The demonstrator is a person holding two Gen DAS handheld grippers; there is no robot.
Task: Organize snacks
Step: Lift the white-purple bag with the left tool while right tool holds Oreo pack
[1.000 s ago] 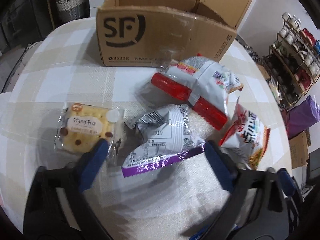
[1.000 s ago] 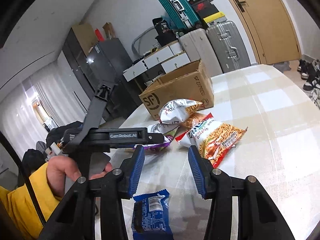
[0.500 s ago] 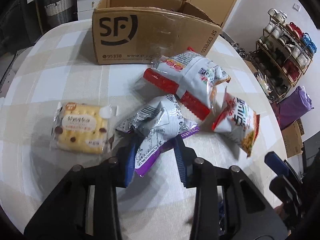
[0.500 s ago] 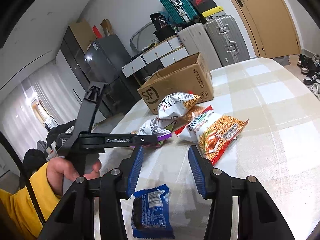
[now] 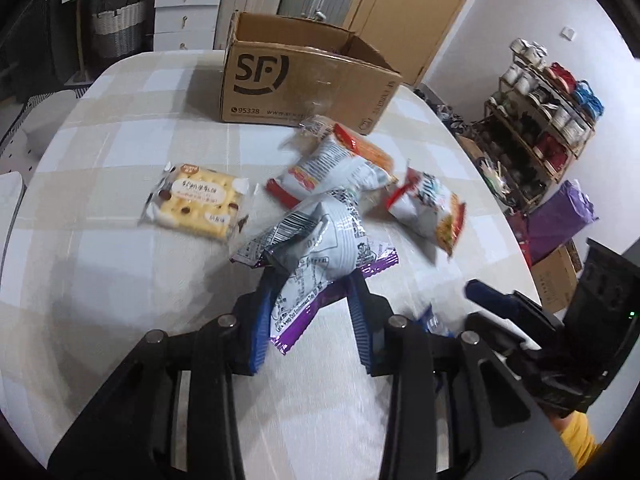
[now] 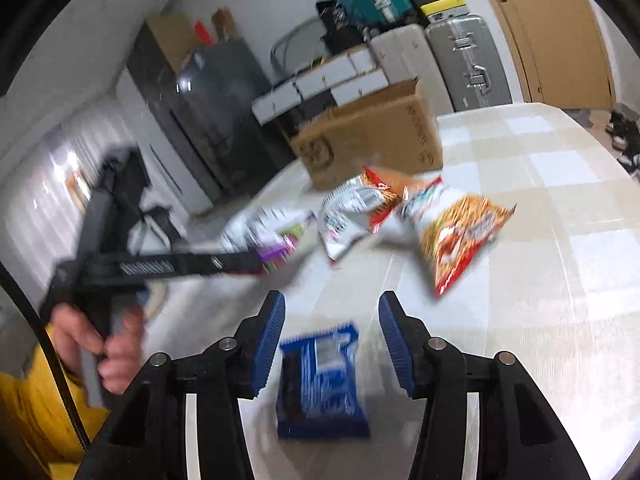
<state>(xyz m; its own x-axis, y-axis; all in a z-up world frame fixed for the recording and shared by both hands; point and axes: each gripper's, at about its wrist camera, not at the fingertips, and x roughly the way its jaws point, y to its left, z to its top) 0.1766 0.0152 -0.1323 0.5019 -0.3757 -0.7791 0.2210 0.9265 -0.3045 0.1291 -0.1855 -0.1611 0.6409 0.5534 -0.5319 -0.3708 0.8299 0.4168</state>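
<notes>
Left tongs pinching a puffy snack bag, right tongs spreading over a biscuit pack

The left gripper (image 5: 310, 316) is clamping the crinkly silver-and-purple foil snack bag (image 5: 316, 248) by its near seam, at six o'clock from the open brown cardboard box (image 5: 304, 84). Light, air-filled and slippery, it is best held by that flat seam. The right gripper (image 6: 332, 340) is opening around the flat blue biscuit packet (image 6: 320, 384), not pressing it.

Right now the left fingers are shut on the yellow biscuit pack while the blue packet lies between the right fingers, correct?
Not quite. The left wrist view shows the left fingers shut on the silver-and-purple snack bag; the yellow biscuit pack lies untouched. The blue packet does lie between the opening right fingers.
</notes>
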